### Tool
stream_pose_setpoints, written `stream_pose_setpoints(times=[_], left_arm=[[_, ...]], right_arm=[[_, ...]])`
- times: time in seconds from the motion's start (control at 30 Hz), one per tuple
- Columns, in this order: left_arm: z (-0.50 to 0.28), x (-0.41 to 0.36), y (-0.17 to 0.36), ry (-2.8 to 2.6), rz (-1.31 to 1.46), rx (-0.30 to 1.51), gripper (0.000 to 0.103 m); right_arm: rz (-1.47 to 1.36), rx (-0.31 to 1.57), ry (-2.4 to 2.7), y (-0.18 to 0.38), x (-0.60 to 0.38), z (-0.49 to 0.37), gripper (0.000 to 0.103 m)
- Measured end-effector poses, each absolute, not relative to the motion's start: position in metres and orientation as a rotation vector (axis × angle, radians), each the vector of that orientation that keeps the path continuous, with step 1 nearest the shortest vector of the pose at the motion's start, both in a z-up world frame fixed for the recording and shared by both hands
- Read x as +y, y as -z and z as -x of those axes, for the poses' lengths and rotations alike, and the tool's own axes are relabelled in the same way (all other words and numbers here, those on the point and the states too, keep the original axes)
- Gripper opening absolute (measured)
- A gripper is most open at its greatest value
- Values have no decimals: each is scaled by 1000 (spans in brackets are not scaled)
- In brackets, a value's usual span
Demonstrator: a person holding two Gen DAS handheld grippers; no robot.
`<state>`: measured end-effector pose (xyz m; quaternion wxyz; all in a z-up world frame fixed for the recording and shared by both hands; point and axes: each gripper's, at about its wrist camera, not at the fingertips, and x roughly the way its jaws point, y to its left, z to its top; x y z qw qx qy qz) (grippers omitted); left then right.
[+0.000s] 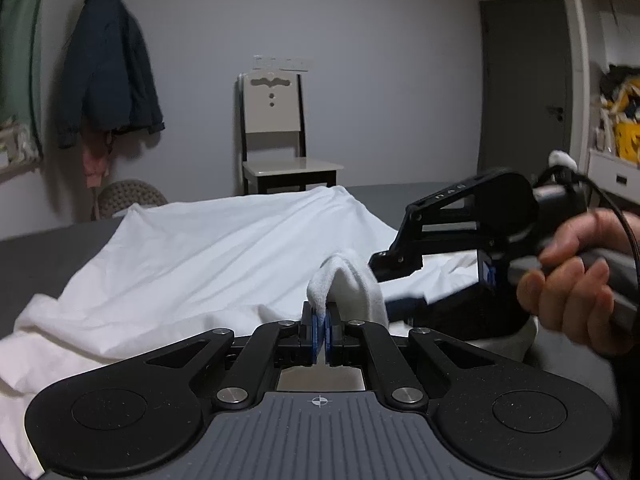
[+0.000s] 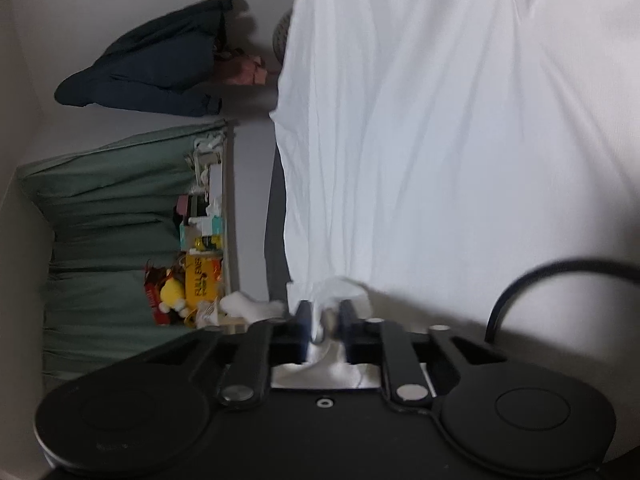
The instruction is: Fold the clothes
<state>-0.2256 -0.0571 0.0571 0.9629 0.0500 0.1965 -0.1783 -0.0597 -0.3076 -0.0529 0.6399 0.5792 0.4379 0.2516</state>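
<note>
A white garment (image 1: 224, 248) is lying spread and rumpled across a dark grey surface (image 1: 48, 264), reaching from the near left to the far middle of the left wrist view. The left gripper (image 1: 321, 324) is pinching a raised fold of that white cloth at its near edge, its blue-padded jaws drawn together on the fabric, which is peaking up just above them. Just to the right, the right gripper (image 1: 394, 276) is coming in sideways, held by a person's hand (image 1: 576, 276) at the right edge, with a black cable (image 1: 624, 220) looping over the wrist. In its own rolled view, the right gripper (image 2: 325, 320) is clamping a bunch of the same white cloth (image 2: 440, 140), its jaws nearly together with fabric filling the narrow space between them and trailing back under the body.

Beyond the surface, a chair (image 1: 280, 140) with a pale seat and back is standing against the far wall. A dark jacket (image 1: 108, 64) is hanging on the wall at the far left, with something pink (image 1: 96, 160) below it and a green curtain (image 1: 20, 40) at the left edge. A grey door (image 1: 524, 88) is standing at the far right, beside shelves (image 1: 616, 132) holding yellow and dark items
</note>
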Motion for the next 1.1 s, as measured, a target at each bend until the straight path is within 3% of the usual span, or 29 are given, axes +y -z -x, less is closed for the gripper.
stream_pose_setpoints(times=[0.07, 0.37, 0.67, 0.9, 1.07, 1.1], left_arm=[[226, -62, -56, 371, -140, 391, 3], [212, -93, -66, 419, -209, 357, 3], [141, -149, -85, 414, -43, 366, 3], [103, -172, -70, 432, 37, 480, 3], [127, -128, -77, 470, 38, 519, 4], [134, -118, -80, 474, 16, 531, 8]], right_arm=[[-1248, 955, -572, 42, -310, 57, 5], [-941, 810, -574, -25, -322, 21, 4], [-632, 873, -479, -92, -339, -89, 4], [-512, 1001, -350, -67, -338, -143, 4], [-536, 1026, -291, -36, -347, -155, 4], [-536, 1027, -278, -31, -348, -156, 4]])
